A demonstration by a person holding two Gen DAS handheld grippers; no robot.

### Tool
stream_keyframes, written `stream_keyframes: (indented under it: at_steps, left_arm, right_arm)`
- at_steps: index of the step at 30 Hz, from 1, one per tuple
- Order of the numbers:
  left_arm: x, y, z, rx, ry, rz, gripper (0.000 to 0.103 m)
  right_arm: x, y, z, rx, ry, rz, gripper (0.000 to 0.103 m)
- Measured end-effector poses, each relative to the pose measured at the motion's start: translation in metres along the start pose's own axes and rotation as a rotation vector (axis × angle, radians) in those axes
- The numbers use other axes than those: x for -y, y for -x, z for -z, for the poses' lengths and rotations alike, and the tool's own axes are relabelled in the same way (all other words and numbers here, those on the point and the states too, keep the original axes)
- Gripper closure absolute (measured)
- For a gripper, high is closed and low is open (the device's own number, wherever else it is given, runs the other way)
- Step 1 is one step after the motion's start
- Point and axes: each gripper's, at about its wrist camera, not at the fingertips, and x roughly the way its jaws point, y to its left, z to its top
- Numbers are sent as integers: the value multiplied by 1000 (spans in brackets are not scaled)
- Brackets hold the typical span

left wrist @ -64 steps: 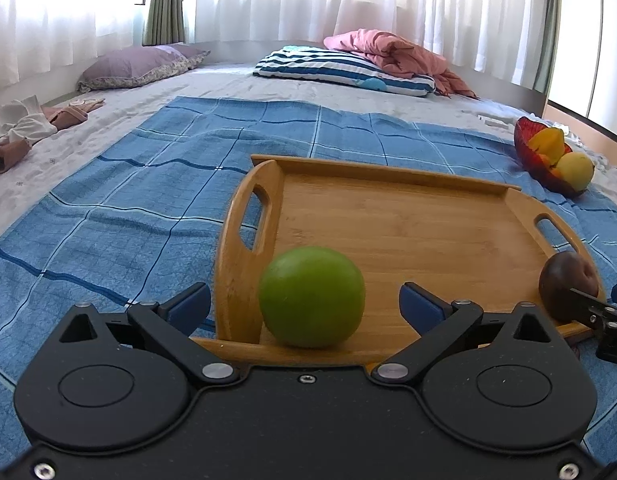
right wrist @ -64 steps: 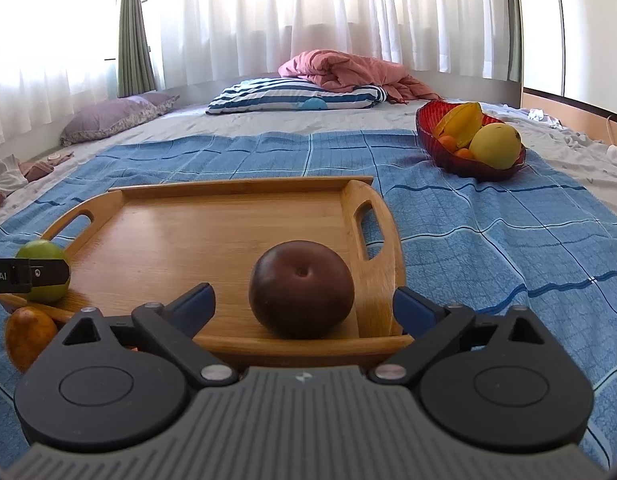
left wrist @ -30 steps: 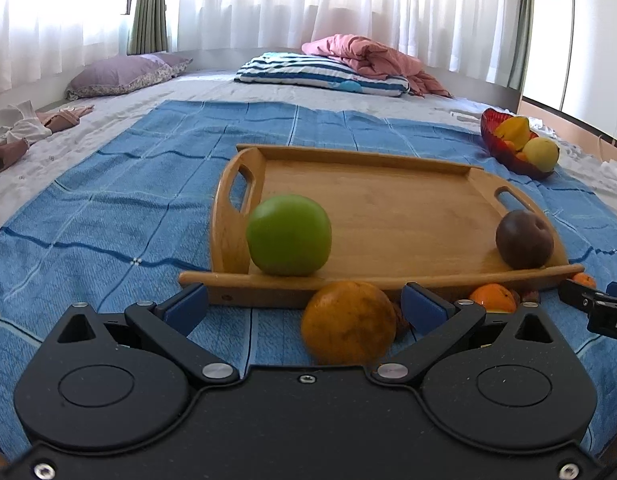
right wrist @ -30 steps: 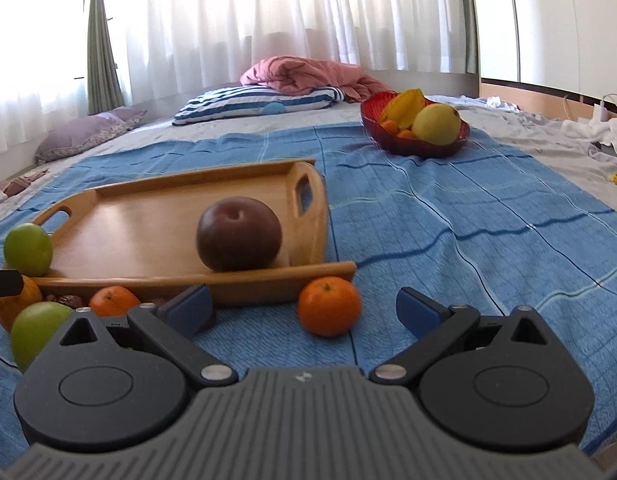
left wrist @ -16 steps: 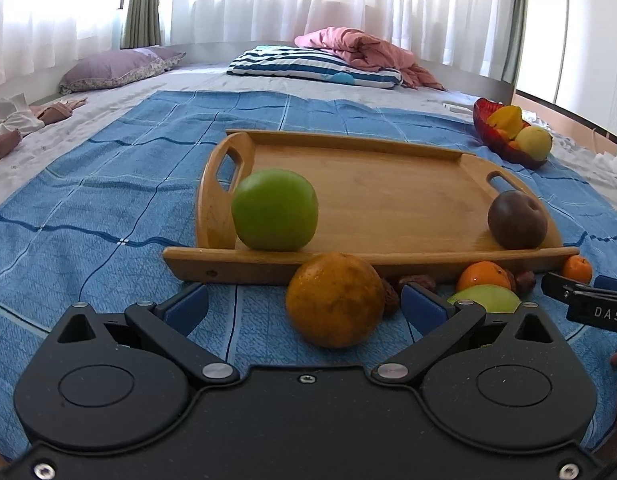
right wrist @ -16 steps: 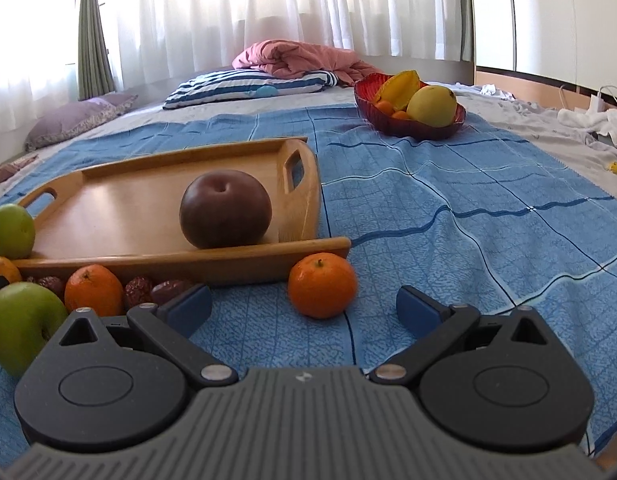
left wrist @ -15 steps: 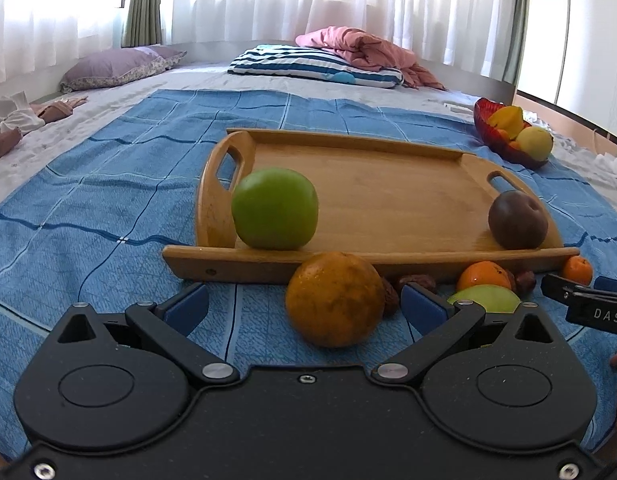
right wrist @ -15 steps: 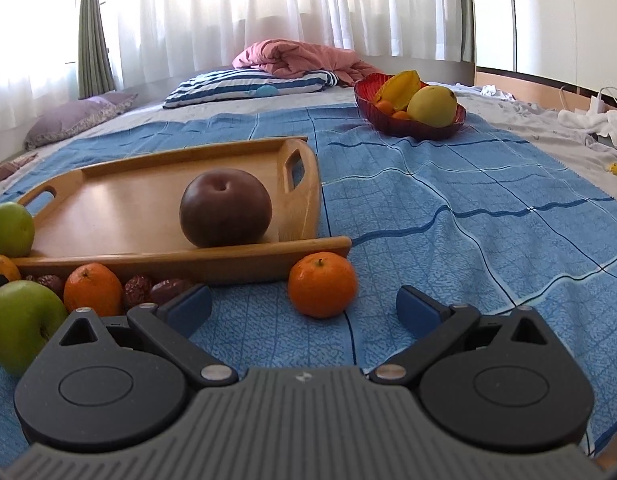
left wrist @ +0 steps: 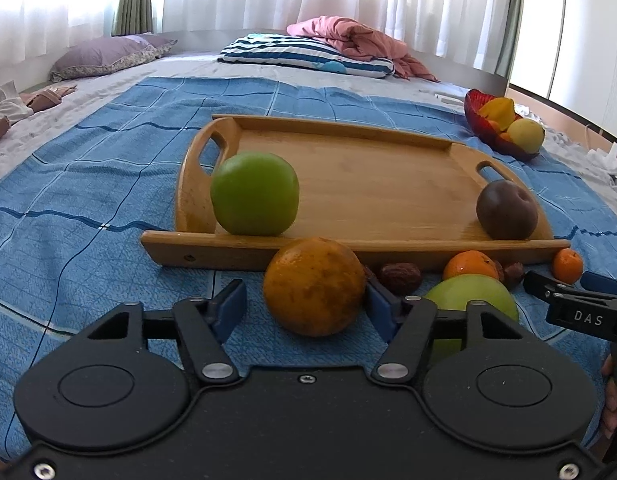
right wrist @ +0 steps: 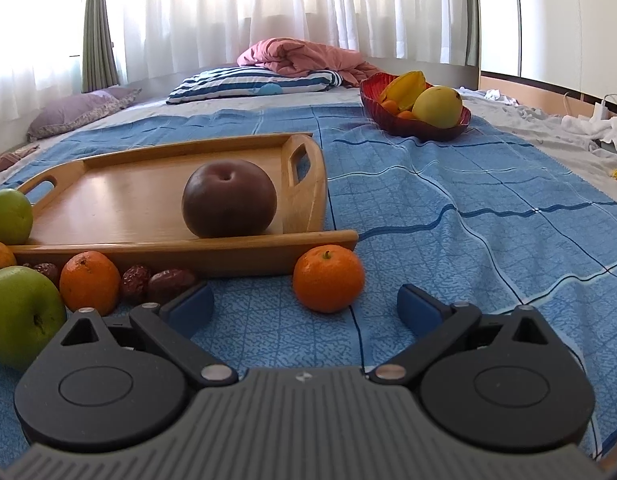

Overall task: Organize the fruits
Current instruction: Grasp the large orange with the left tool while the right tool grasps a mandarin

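Note:
A large orange (left wrist: 314, 286) lies on the blue blanket in front of the wooden tray (left wrist: 388, 152). My left gripper (left wrist: 304, 306) straddles it with jaws closing; the right pad (left wrist: 378, 306) is at its skin, the left pad (left wrist: 228, 306) still shows a gap. A green apple (left wrist: 254, 194) and a dark brown fruit (right wrist: 228, 204) sit on the tray. My right gripper (right wrist: 304, 308) is open, with a small mandarin (right wrist: 328, 278) just ahead between its fingers. Another green apple (right wrist: 20, 320), a second mandarin (right wrist: 89, 282) and dates (right wrist: 160, 280) lie along the tray's front.
A red bowl (right wrist: 416, 128) with yellow fruit stands at the far right on the blanket (right wrist: 468, 220). A striped pillow (left wrist: 308, 54), a pink quilt and a purple pillow lie at the back. White cloth and cables are at the right edge.
Both grippers drew back from the fruits on the tray to the loose fruit in front of it. In the last half second the left jaws narrowed around the orange.

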Motion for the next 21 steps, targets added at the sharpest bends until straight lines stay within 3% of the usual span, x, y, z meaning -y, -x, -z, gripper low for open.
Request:
stream_keyframes:
  at_steps: [7,10,13,18,21]
  left_arm:
    - [1,-1,-1,-12,-3,4,45]
    - [1,-1,-2,-16,2,0,45]
    - [2,-1,-4,-21,-4,10,52]
    - [5,-1,-5,-29,-21,2,52]
    - [7,0,-6,-29,-33,-3,53]
  right_arm:
    - [-2,0,1,2,11,-2,12]
    - [-3,2,0,3,18,2,22]
    - [-4,5,-5,-6,33,11,37]
    - [-2,5,-13,-27,10,54,62]
    - [4,5,-18,-42,-14,51,64]
